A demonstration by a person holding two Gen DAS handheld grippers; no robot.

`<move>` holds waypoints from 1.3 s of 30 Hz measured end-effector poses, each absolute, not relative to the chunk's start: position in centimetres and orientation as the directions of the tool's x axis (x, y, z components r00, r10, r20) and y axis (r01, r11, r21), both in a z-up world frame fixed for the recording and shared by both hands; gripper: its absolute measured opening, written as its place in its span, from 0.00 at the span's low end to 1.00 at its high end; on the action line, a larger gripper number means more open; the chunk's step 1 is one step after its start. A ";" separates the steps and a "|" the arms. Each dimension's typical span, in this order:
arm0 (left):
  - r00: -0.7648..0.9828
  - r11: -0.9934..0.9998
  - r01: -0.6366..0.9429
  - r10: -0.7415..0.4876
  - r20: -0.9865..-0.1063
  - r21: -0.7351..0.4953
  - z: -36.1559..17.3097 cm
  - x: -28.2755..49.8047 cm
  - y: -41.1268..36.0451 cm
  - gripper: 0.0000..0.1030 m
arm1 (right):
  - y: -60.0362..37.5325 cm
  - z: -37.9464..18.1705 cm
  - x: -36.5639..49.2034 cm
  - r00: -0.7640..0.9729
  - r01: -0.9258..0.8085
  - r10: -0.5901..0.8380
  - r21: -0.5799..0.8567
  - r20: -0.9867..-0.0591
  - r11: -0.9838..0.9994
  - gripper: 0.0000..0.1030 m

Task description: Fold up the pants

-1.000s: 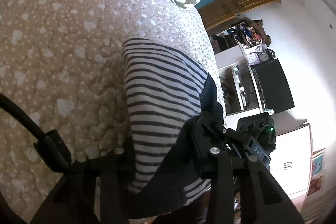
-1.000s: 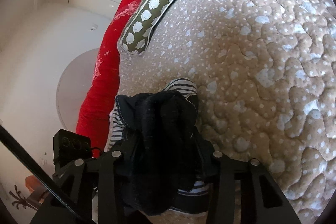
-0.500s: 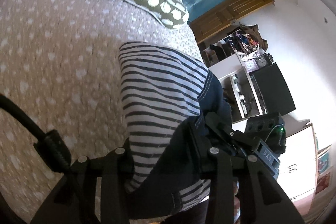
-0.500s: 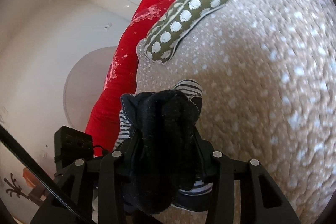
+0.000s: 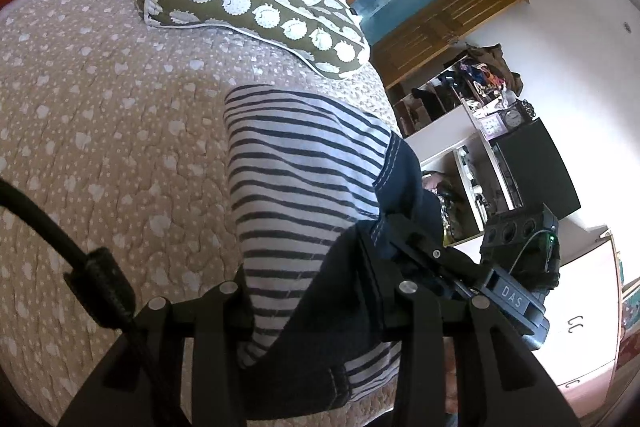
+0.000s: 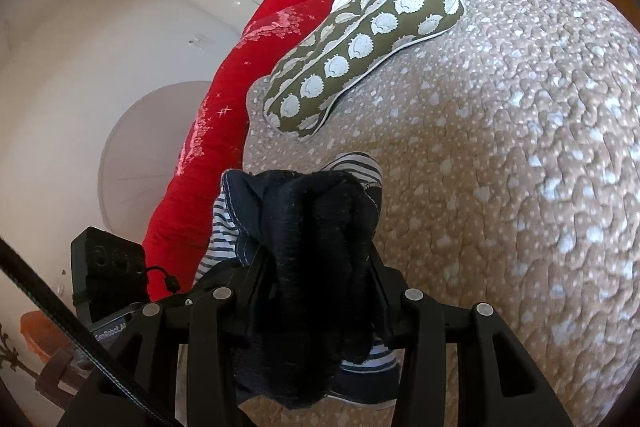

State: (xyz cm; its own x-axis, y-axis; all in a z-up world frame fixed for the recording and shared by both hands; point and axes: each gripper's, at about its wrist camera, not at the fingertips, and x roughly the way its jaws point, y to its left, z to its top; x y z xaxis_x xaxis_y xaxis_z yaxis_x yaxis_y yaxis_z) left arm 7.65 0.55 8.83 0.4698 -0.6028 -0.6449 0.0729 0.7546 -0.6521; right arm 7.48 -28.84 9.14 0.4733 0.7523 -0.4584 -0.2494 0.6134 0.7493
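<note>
The pants (image 5: 300,187) are white with dark stripes and dark navy trim. They hang bunched between both grippers above the beige quilted bed (image 5: 100,147). My left gripper (image 5: 312,291) is shut on the pants' striped cloth and navy edge. My right gripper (image 6: 316,267) is shut on a thick dark bunch of the pants (image 6: 316,227), with striped cloth showing behind it. The right gripper shows in the left wrist view (image 5: 516,267), close beside the left one. The fingertips of both are hidden by cloth.
An olive pillow (image 5: 248,3) with white hedgehog print lies at the head of the bed; it also shows in the right wrist view (image 6: 360,47). A red blanket roll (image 6: 240,87) lies along the bed's edge. Shelves and a black box (image 5: 532,167) stand beside the bed.
Both grippers have lifted and tilted up with the pants held. The pillow and the head of the bed have come further into view. Both grips are unchanged.
</note>
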 end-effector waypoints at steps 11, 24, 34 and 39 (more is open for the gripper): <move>0.468 0.755 0.021 -0.587 -0.661 -0.655 6.4 10.6 1.5 0.36 | -27.5 7.5 11.3 0.452 -0.217 0.729 0.729 -0.514 0.649 0.45; 0.450 0.764 -0.014 -0.571 -0.687 -0.645 3.5 13.4 2.4 0.36 | -26.2 5.0 14.9 0.436 -0.181 0.709 0.718 -0.555 0.673 0.45; 0.446 0.770 -0.018 -0.565 -0.694 -0.638 2.4 14.3 2.5 0.36 | -26.0 3.5 16.1 0.430 -0.165 0.700 0.713 -0.570 0.682 0.45; 0.447 0.777 -0.014 -0.558 -0.699 -0.630 2.1 14.5 2.5 0.39 | -26.4 2.8 16.1 0.429 -0.154 0.702 0.720 -0.568 0.677 0.47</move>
State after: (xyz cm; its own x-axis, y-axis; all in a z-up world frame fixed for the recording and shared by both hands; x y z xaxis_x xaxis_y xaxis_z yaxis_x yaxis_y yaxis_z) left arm 14.54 2.49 2.05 0.4470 -0.5584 -0.6989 -0.0143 0.7767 -0.6297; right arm 16.12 -26.38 2.80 0.4294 0.7018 -0.5685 -0.1538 0.6771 0.7197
